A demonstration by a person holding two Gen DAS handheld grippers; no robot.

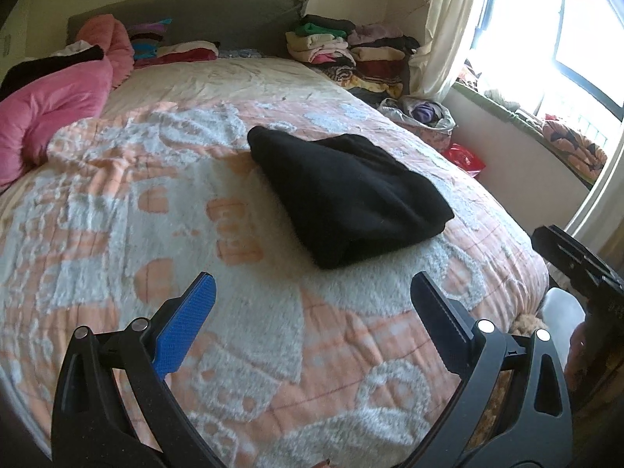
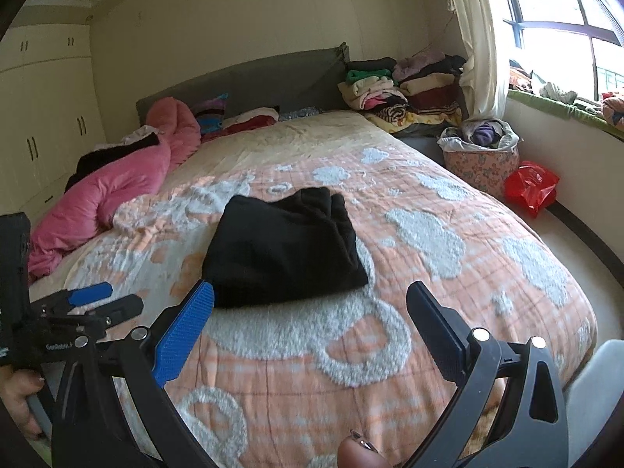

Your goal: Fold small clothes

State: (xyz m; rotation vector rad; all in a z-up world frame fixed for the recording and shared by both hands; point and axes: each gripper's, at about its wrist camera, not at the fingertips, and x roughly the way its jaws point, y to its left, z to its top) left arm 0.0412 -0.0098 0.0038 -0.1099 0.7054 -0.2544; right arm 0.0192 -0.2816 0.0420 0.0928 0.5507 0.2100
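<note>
A folded black garment [image 1: 347,199] lies on the orange-and-white patterned bedspread [image 1: 156,234]; it also shows in the right wrist view [image 2: 284,249]. My left gripper [image 1: 312,284] is open and empty, held above the bedspread in front of the garment, apart from it. It also shows at the left edge of the right wrist view [image 2: 103,298]. My right gripper [image 2: 310,292] is open and empty, just short of the garment's near edge. Its body shows at the right edge of the left wrist view [image 1: 577,261].
A pink quilt [image 2: 105,199] lies at the bed's left. Stacks of folded clothes [image 2: 405,93] sit by the grey headboard [image 2: 249,82]. A floral basket of clothes [image 2: 481,156] and a red bag [image 2: 530,187] stand on the floor at right, under the window.
</note>
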